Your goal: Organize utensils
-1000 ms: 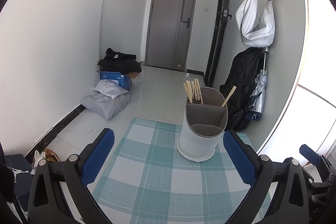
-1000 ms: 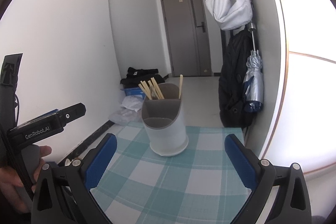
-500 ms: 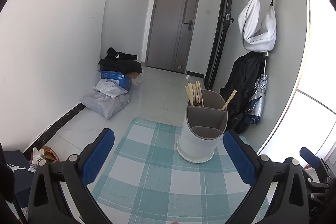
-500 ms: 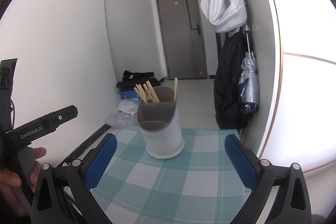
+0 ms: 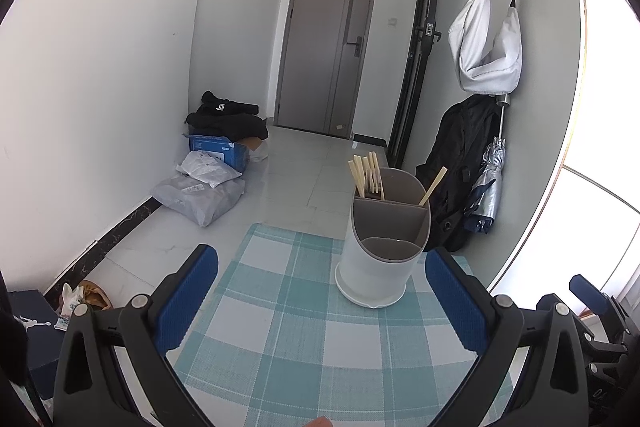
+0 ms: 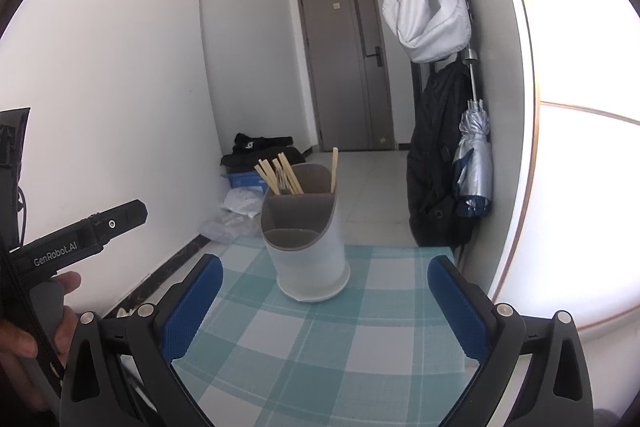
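standing: 1 utensil holder (image 5: 380,251) | chopsticks (image 5: 366,174): several | left tongs (image 5: 320,291), right tongs (image 6: 325,297): both released

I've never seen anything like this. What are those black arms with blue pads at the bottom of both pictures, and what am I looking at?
Those are hand-held grippers, not a robot. A person carries one in each hand, and each has a wide-angle camera looking out along its two fingers. One picture comes from the left gripper, the other from the right gripper. In the right view you can see the person's hand holding the left tool. Both grippers are open and hold nothing. Ahead, on a checked cloth, stands a utensil holder with a bunch of chopsticks in its back compartment and one apart from the bunch. The front compartments look empty.
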A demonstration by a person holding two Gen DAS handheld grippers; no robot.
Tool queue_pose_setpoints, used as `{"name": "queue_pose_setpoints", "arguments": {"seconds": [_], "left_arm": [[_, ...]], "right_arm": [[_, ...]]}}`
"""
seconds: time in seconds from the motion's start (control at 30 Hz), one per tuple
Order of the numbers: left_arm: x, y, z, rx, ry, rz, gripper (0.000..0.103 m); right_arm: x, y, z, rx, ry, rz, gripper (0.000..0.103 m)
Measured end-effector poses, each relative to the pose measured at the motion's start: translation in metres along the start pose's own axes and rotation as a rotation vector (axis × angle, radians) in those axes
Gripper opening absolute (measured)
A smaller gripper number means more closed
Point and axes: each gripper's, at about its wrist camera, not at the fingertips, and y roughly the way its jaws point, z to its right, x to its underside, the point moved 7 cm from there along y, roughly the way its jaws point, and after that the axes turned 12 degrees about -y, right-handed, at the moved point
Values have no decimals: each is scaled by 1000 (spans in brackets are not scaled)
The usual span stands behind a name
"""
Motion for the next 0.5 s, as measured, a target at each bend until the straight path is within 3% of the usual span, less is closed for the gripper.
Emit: {"name": "queue_pose_setpoints", "arguments": {"seconds": [0.5], "left_arm": [[1, -6, 5, 8, 36, 21, 102]], "right_arm": [[0, 2, 0, -3, -12, -2, 103]]}}
